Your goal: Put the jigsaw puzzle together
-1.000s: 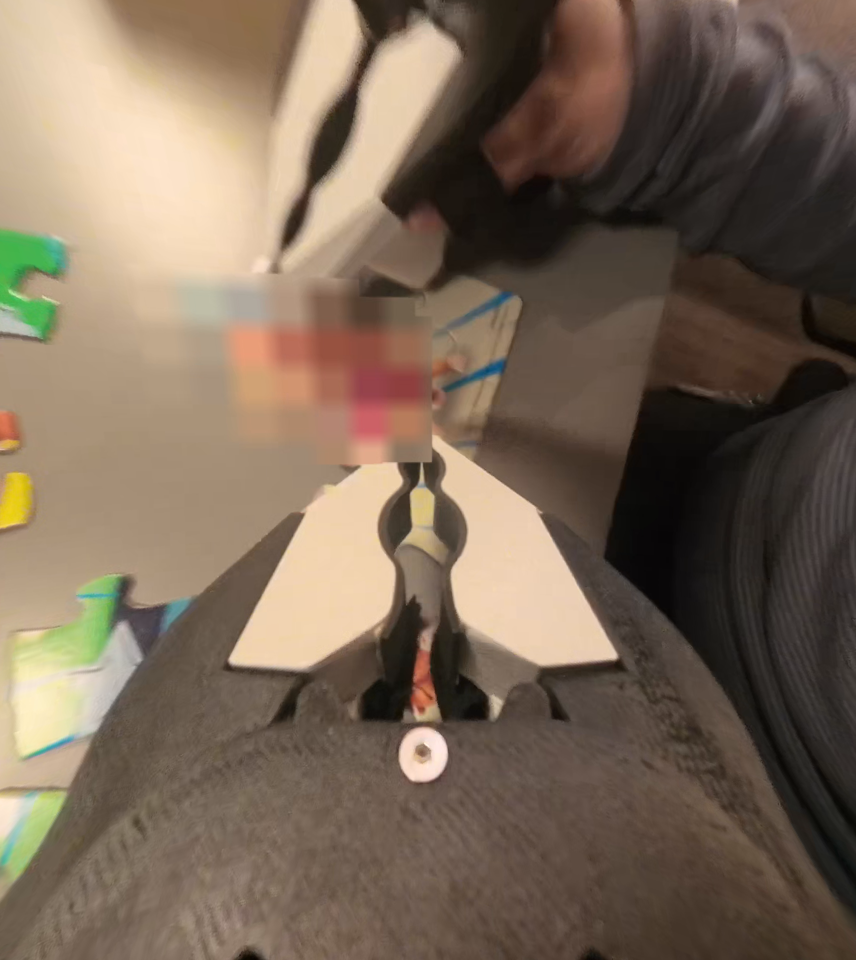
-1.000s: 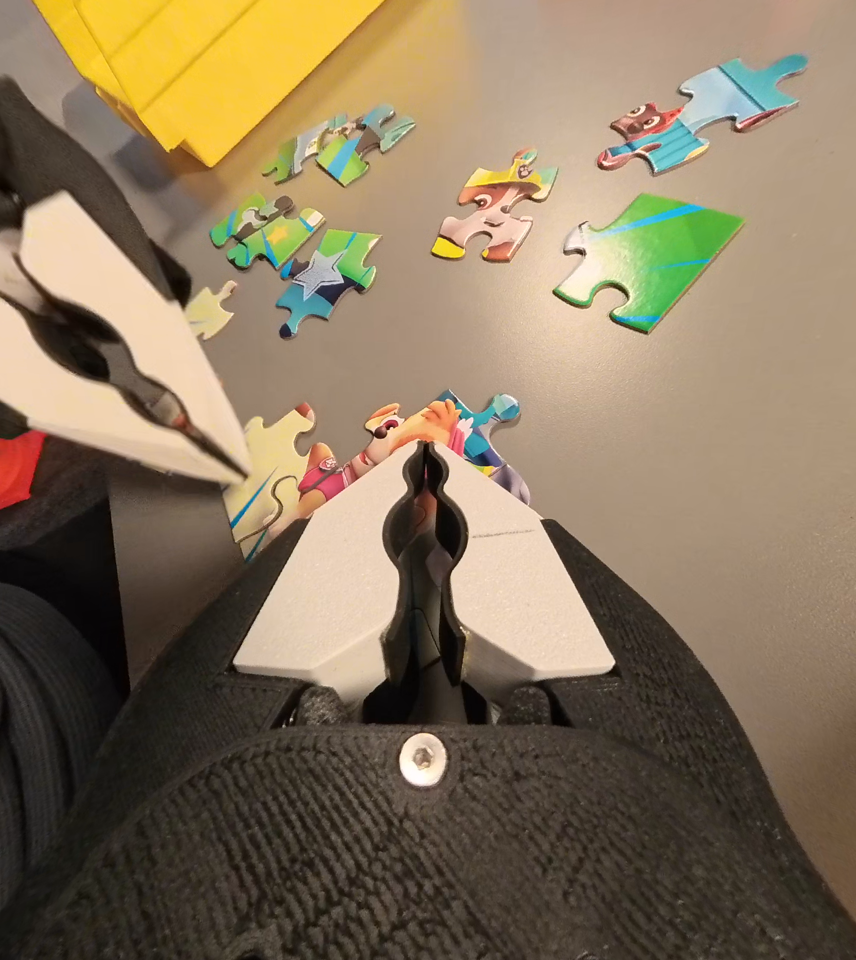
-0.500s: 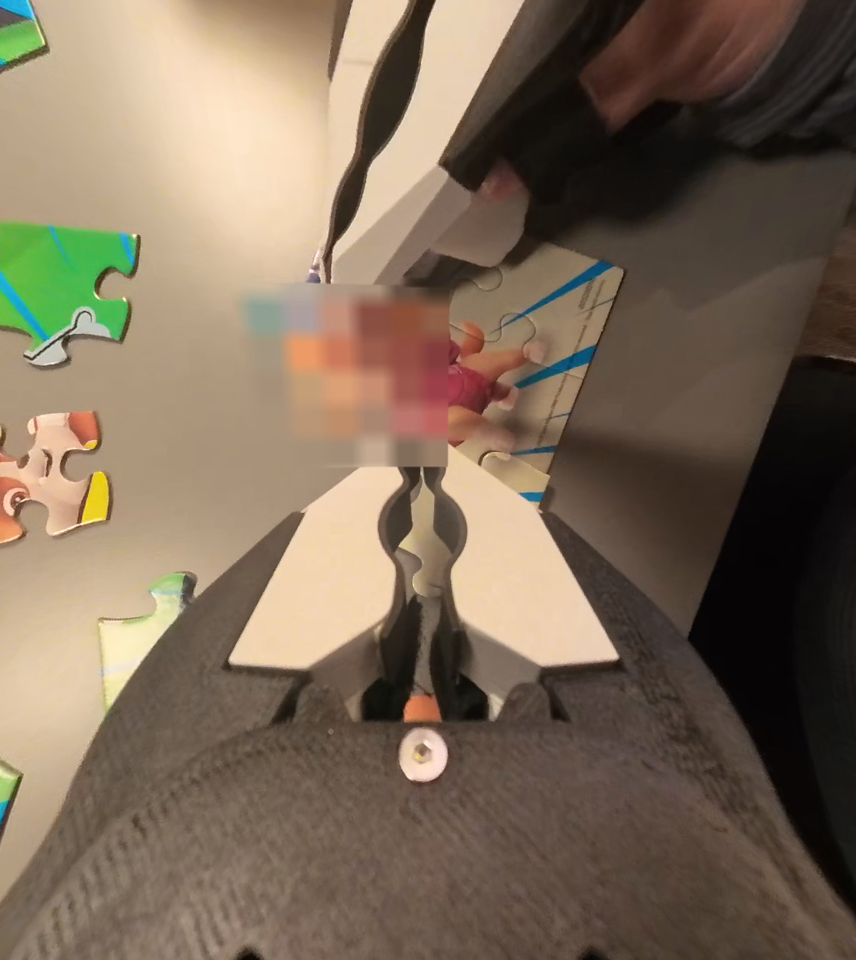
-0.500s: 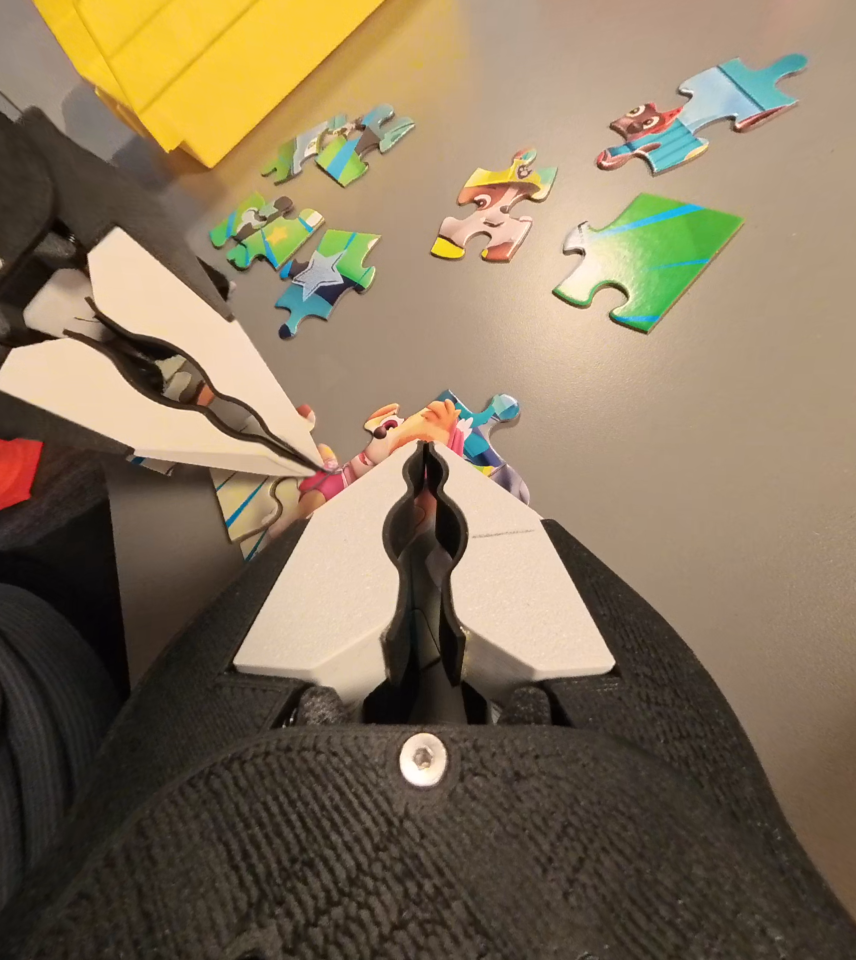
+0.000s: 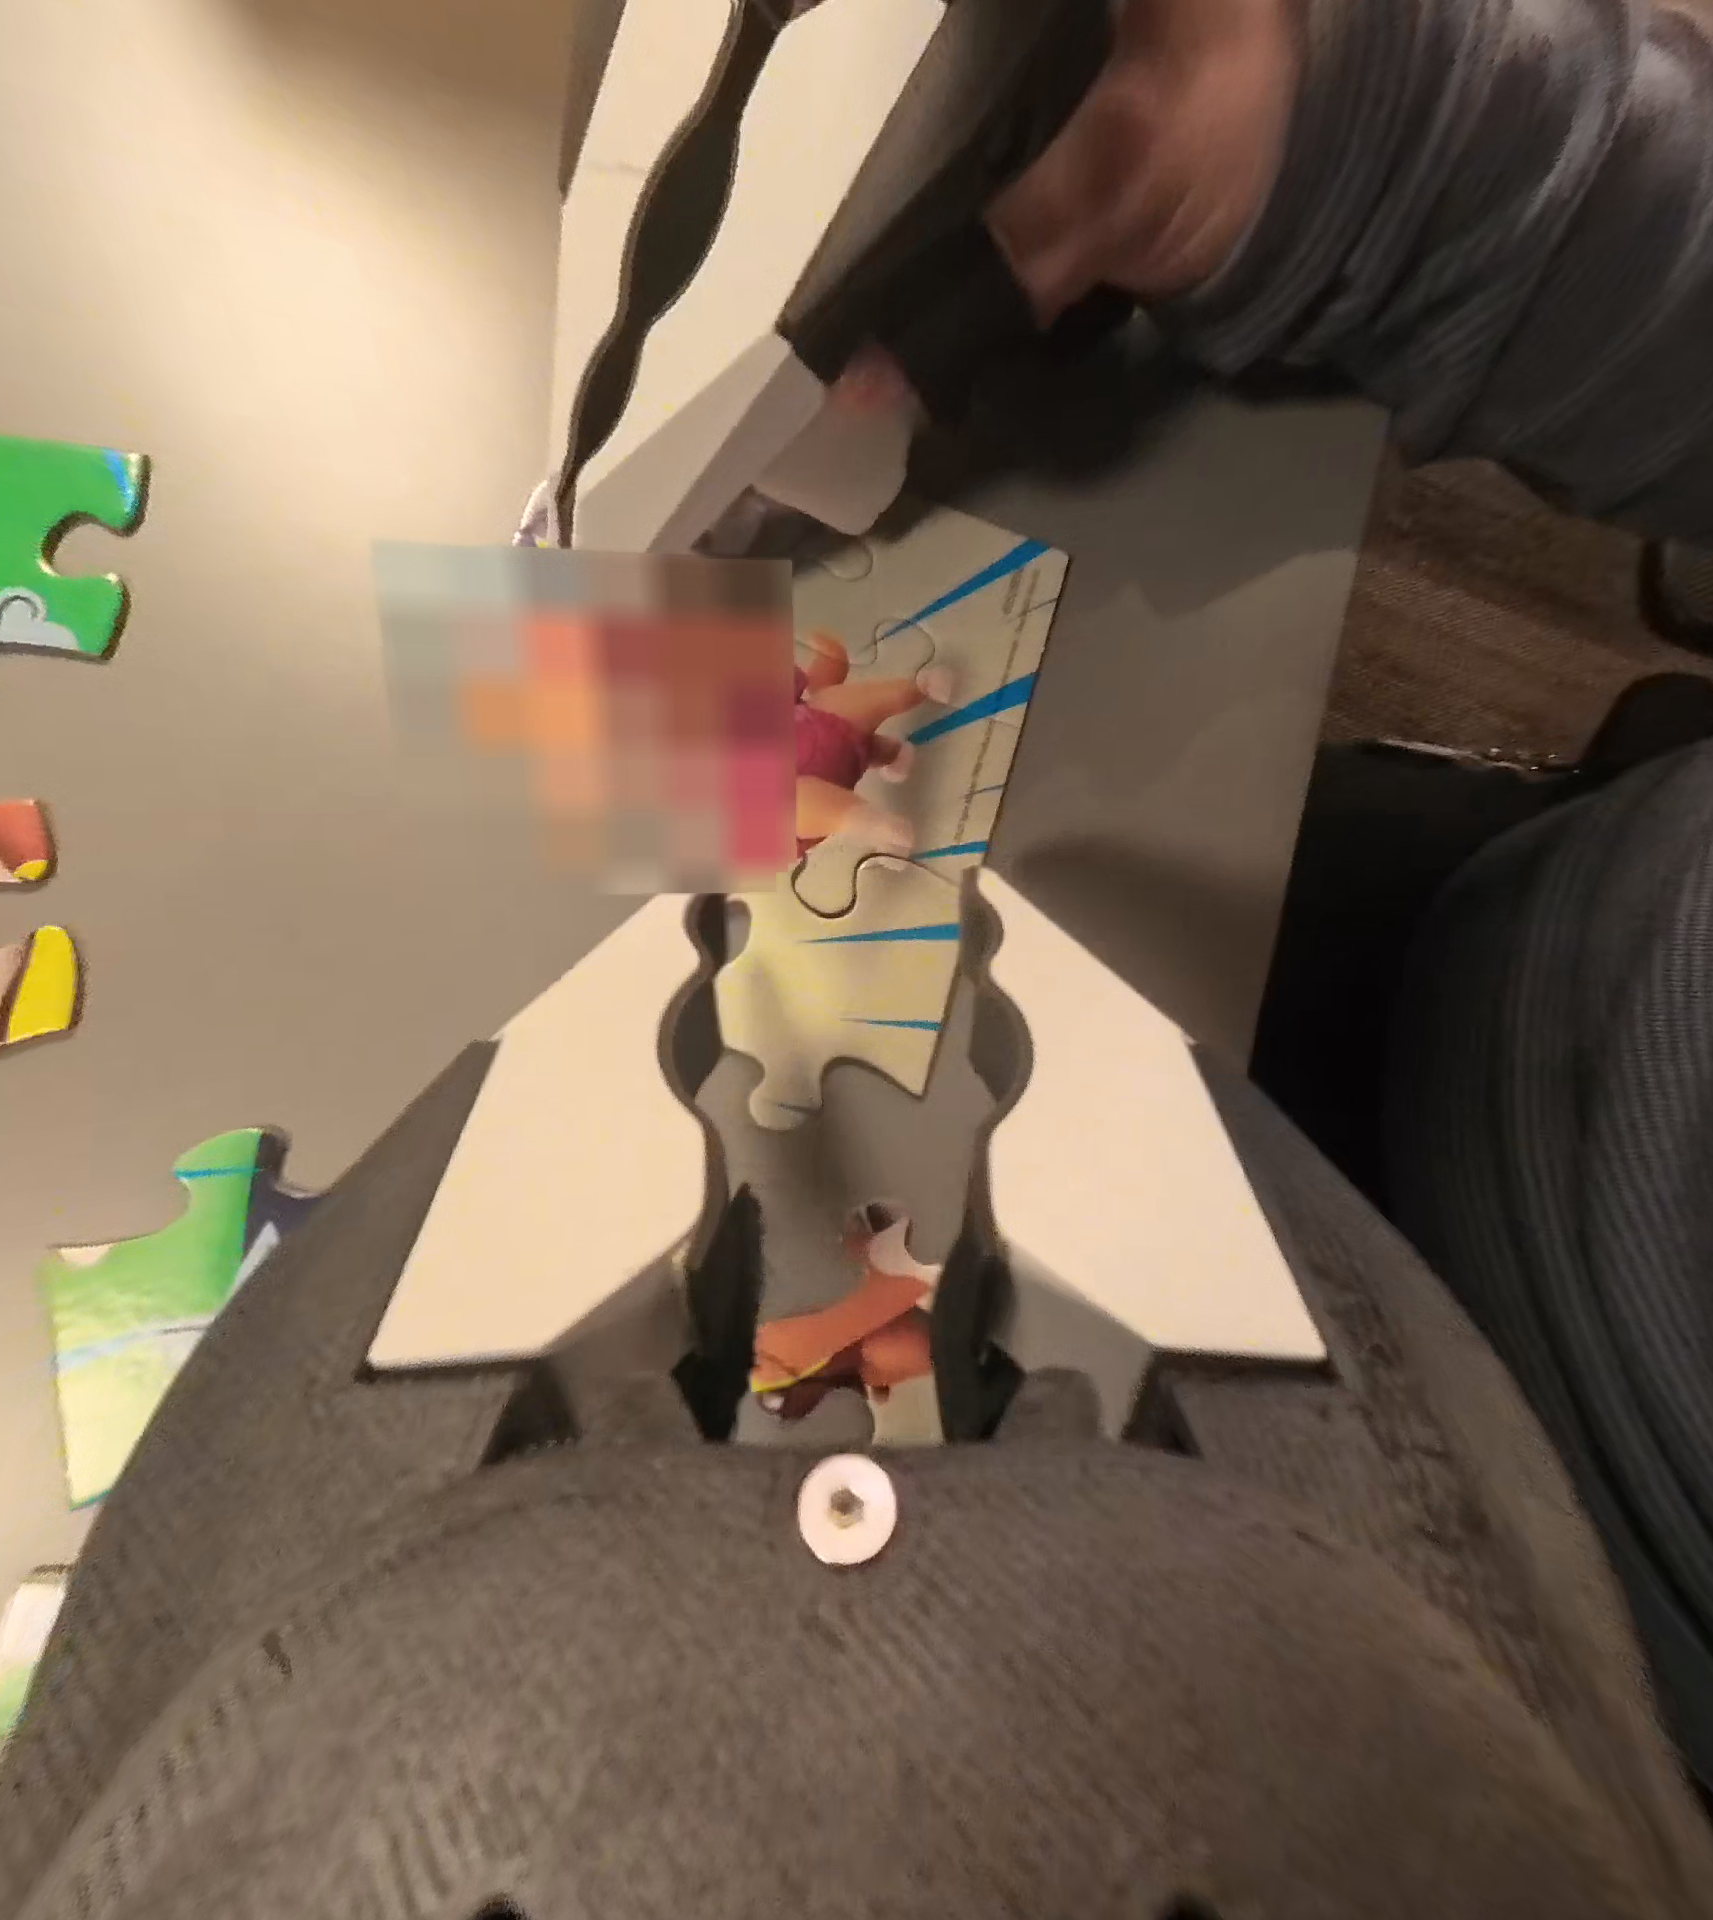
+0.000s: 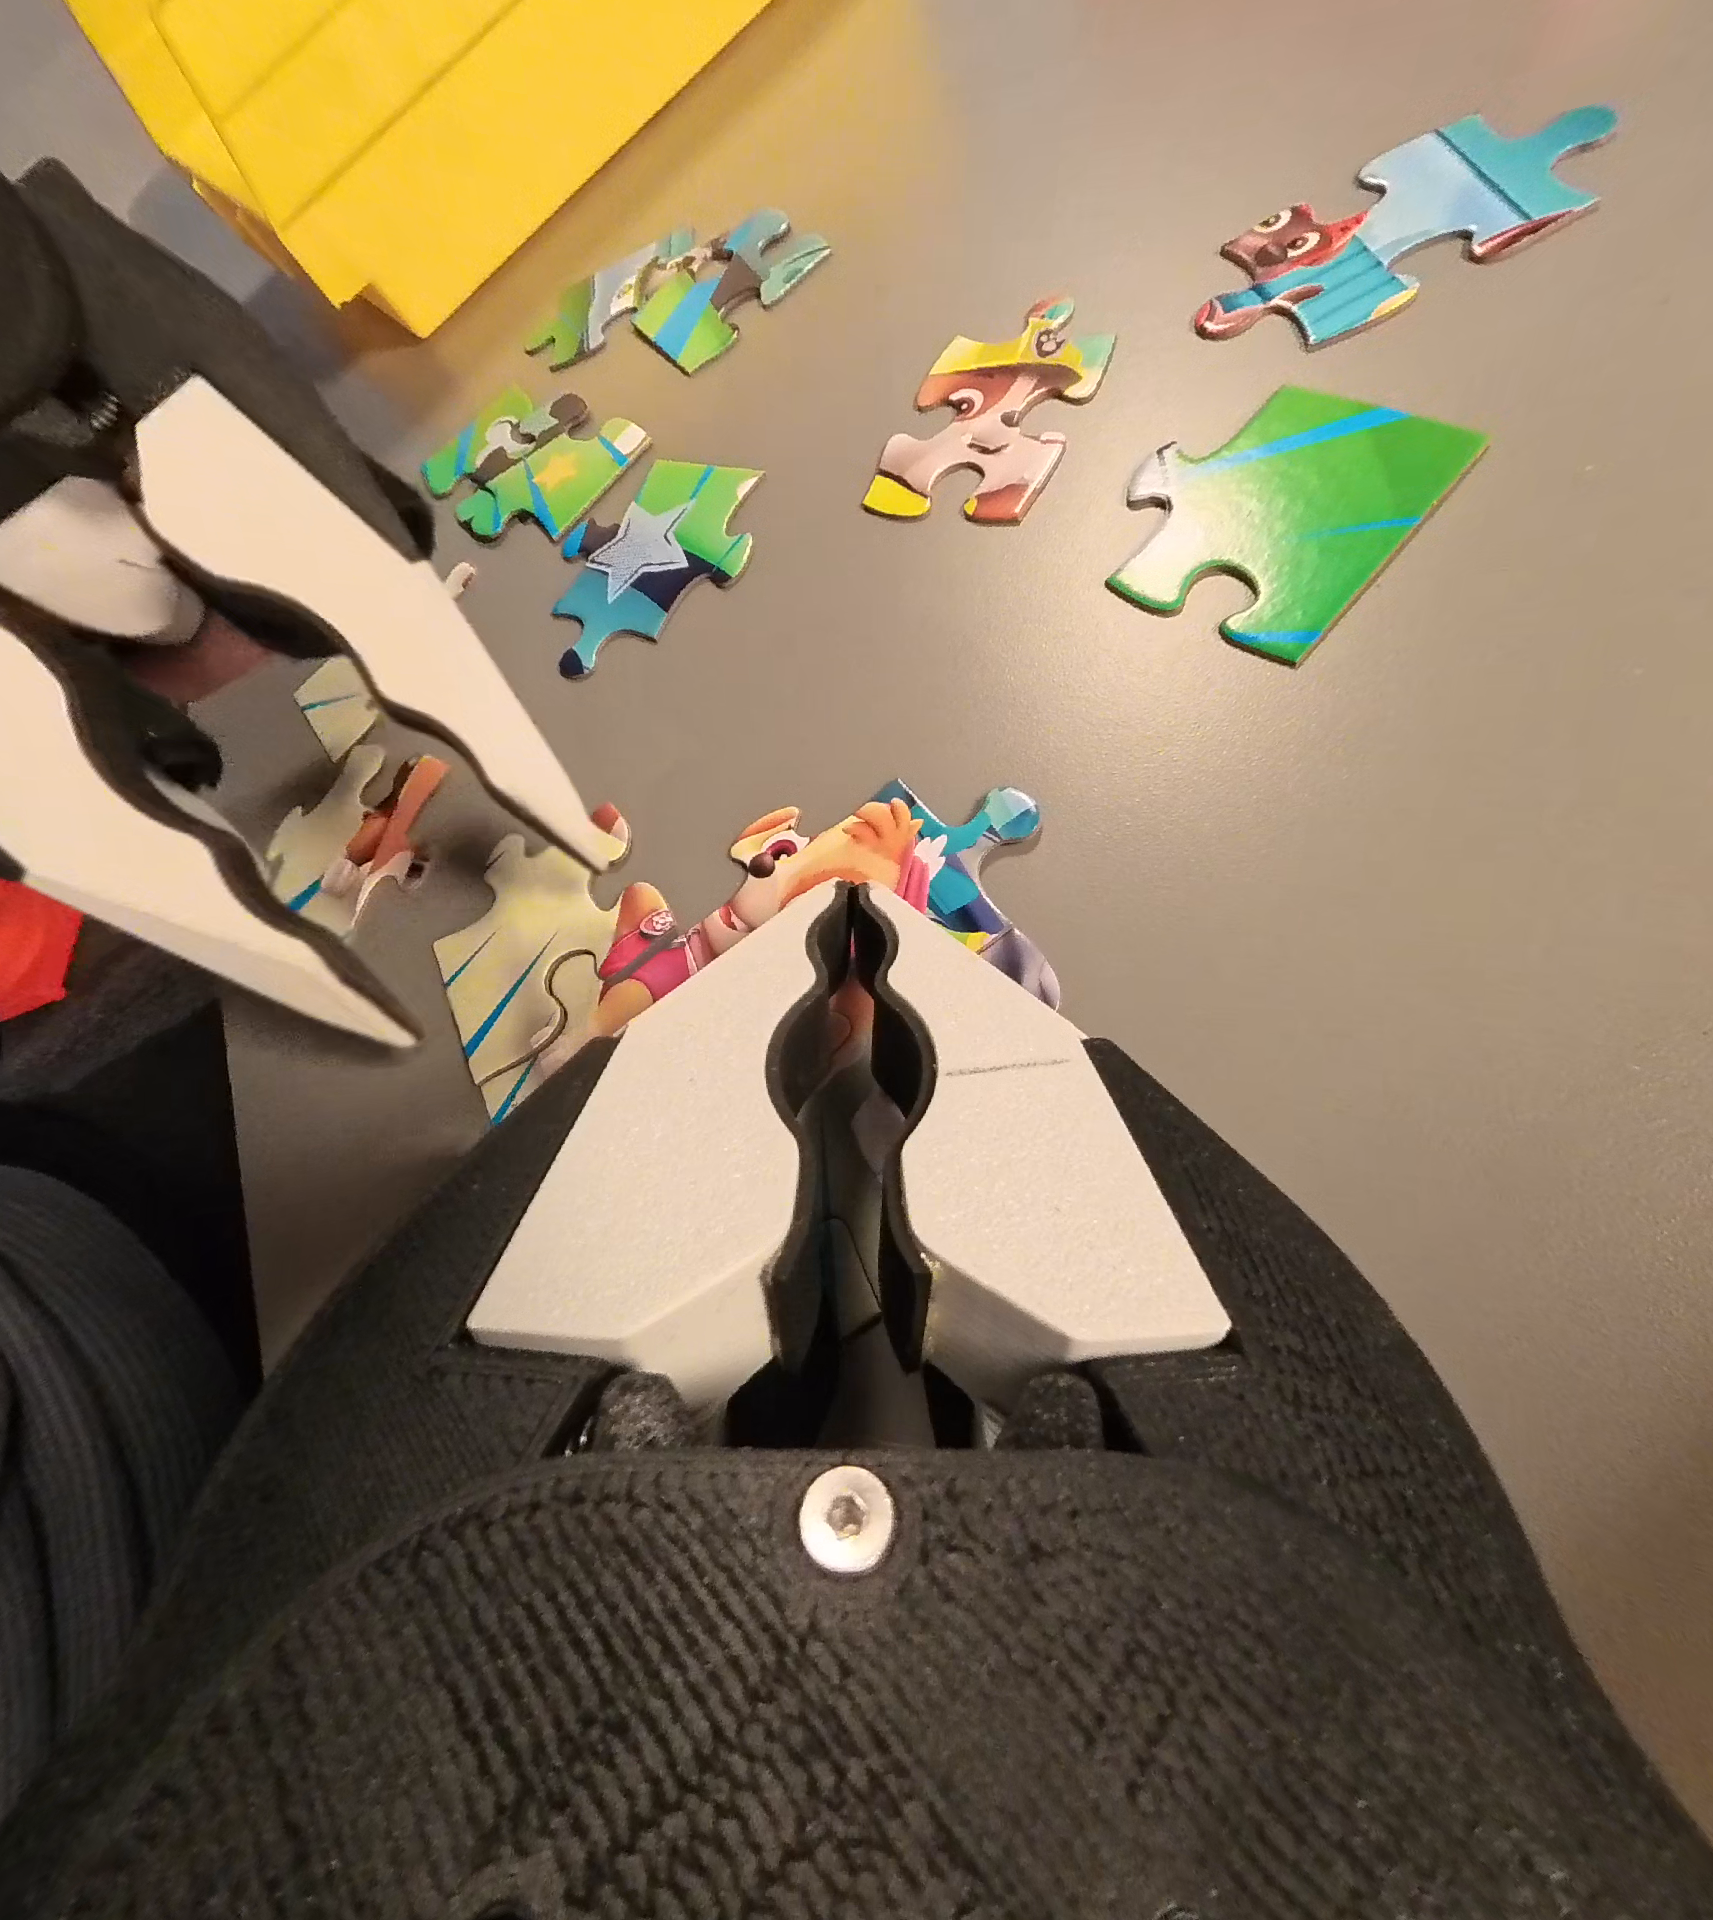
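No legible text, brand name, number or sign appears in either view. The joined puzzle section [image 5: 935, 727] carries a fine printed line along its straight edge, too small and blurred to resolve. One loose puzzle piece [image 6: 665, 556] shows a pale star emblem. A mosaic patch covers part of the left wrist view.

Left gripper [image 5: 847, 914] jaws apart over joined puzzle pieces [image 5: 919, 727], grey table [image 5: 208, 312]
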`<state>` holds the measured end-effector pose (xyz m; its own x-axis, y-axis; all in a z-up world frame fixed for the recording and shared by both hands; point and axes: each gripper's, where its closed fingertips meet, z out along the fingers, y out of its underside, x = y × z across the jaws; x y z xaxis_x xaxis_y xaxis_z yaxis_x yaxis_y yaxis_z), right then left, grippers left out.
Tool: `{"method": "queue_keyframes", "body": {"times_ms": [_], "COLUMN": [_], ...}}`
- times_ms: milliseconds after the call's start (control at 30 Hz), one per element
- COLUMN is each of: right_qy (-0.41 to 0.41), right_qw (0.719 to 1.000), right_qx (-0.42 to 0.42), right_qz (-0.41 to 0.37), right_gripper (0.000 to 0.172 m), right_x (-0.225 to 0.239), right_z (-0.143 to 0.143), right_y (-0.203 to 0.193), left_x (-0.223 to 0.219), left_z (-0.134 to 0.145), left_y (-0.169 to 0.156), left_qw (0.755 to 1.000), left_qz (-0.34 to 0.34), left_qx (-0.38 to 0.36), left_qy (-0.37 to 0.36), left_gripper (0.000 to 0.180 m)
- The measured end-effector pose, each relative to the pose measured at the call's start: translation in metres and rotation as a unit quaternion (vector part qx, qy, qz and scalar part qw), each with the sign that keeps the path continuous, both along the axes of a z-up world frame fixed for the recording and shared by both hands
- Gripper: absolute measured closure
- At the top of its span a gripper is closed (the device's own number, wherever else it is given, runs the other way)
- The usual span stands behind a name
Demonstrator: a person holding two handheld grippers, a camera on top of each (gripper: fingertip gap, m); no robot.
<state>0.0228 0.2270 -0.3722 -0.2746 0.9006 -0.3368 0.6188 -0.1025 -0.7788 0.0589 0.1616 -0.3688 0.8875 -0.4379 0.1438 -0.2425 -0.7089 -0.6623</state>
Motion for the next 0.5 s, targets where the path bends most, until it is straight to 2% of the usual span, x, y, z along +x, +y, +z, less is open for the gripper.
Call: {"method": "queue_keyframes", "body": {"times_ms": [33,333,500], "right_qy": [0.000,0.000,0.000], "right_qw": [1.000,1.000,1.000], "right_qx": [0.000,-0.002,-0.003], "right_qz": [0.000,0.000,0.000], "right_gripper": [0.172,0.172,0.172], "right_x": [0.000,0.000,0.000], "right_z": [0.000,0.000,0.000], "right_y": [0.000,0.000,0.000], "left_x": [0.001,0.000,0.002], "left_z": [0.000,-0.012,-0.014], "left_y": [0.001,0.000,-0.001], "left_qw": [1.000,0.999,0.998], "left_qz": [-0.003,-0.024,-0.042], "left_qx": [0.000,-0.017,-0.008], "left_qy": [-0.005,0.018,0.045], "left_gripper": [0.130,0.139,0.135]}}
